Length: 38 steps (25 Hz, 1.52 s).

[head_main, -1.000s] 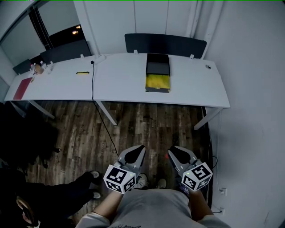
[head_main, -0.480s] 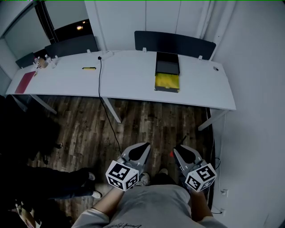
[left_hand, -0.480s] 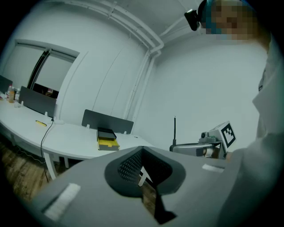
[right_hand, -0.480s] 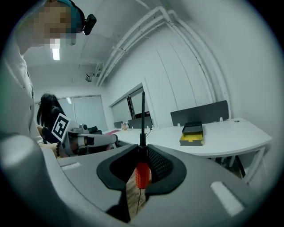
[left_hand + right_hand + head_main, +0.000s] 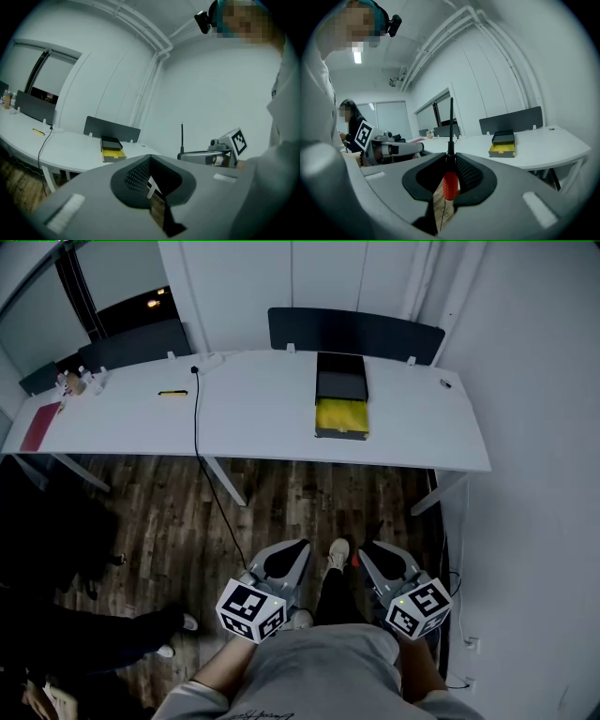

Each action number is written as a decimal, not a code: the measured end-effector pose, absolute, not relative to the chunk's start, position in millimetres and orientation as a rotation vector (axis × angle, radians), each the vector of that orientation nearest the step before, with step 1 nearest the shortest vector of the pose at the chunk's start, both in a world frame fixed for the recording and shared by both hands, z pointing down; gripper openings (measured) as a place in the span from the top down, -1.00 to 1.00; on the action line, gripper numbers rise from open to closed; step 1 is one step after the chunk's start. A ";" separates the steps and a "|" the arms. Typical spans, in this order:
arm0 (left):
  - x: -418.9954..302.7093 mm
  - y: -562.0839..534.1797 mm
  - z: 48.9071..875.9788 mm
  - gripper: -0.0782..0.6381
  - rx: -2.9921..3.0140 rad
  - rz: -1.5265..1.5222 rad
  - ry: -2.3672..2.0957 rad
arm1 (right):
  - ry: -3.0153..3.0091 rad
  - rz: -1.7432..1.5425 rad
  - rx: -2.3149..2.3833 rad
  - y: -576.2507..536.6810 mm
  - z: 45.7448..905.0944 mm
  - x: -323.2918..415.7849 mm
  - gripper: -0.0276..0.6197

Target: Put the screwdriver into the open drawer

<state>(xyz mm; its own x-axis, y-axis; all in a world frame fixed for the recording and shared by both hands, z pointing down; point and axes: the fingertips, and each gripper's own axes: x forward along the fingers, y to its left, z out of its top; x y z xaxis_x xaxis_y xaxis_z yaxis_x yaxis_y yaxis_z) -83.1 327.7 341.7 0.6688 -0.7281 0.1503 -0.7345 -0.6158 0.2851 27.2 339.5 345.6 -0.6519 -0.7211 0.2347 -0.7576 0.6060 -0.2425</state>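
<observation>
Across the wooden floor, a small black drawer unit (image 5: 340, 385) stands on the white table (image 5: 253, 418), its drawer (image 5: 341, 415) pulled open with a yellow inside. It also shows in the right gripper view as the drawer (image 5: 503, 148). Down by the person's body, my right gripper (image 5: 366, 554) is shut on the screwdriver (image 5: 450, 183), red handle between the jaws, black shaft pointing up past the tips. My left gripper (image 5: 296, 550) is beside it, jaws together and holding nothing. The left gripper view shows the screwdriver's shaft (image 5: 182, 137) rising from the other gripper.
A black cable (image 5: 197, 413) runs over the table and down to the floor. A yellow object (image 5: 172, 393), bottles (image 5: 77, 382) and a red folder (image 5: 38, 427) lie at the table's left. Dark screens (image 5: 354, 331) stand behind. A white wall is right; a person in dark clothes (image 5: 84, 638) is lower left.
The head view has swung slightly, so the table and drawer sit a little left of before. A shoe has stepped forward between the grippers. Both grippers stay shut near the body.
</observation>
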 end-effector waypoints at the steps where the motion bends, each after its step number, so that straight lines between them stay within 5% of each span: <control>1: -82.9 322.6 341.9 0.78 2.564 0.027 -1.159 | -2.713 0.490 1.256 334.2 345.8 27.9 0.66; 38: -16.6 -60.8 346.4 0.78 2.434 0.028 -1.363 | -2.743 0.544 0.966 -60.3 361.6 94.4 0.66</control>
<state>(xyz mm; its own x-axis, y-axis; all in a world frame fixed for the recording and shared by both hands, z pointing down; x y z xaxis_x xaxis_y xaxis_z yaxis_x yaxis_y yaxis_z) -16.6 -60.8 346.4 0.5371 -0.8228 0.1857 -0.8298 -0.4759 0.2915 94.4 -60.3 361.6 -0.7721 -0.5667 0.2875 -0.6335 0.7217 -0.2788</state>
